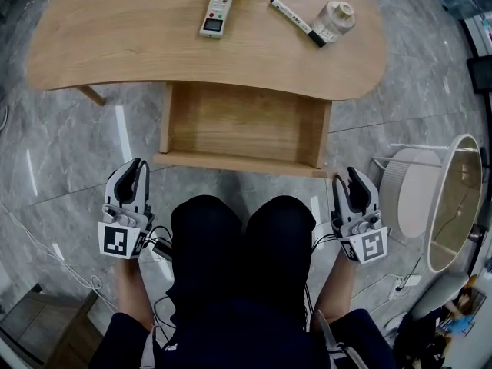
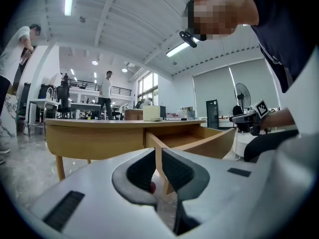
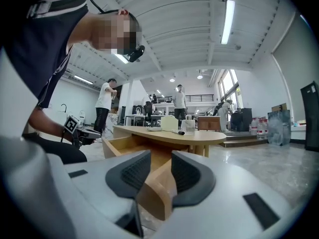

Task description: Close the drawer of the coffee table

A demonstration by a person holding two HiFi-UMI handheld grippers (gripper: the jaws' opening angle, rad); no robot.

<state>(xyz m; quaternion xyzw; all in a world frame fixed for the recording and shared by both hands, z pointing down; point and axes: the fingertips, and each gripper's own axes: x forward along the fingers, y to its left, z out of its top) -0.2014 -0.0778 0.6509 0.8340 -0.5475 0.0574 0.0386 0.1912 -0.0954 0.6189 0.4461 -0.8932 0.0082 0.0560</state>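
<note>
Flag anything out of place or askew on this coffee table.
The drawer stands pulled far out from under the tabletop, with nothing visible inside. On top, the marker lies slanted, one end by the white jar. Nothing looks spilled or damaged.

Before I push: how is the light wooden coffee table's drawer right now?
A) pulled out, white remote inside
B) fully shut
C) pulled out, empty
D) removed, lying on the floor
C: the light wooden drawer sticks out from under the tabletop, its floor bare; the white remote lies on top.
</note>
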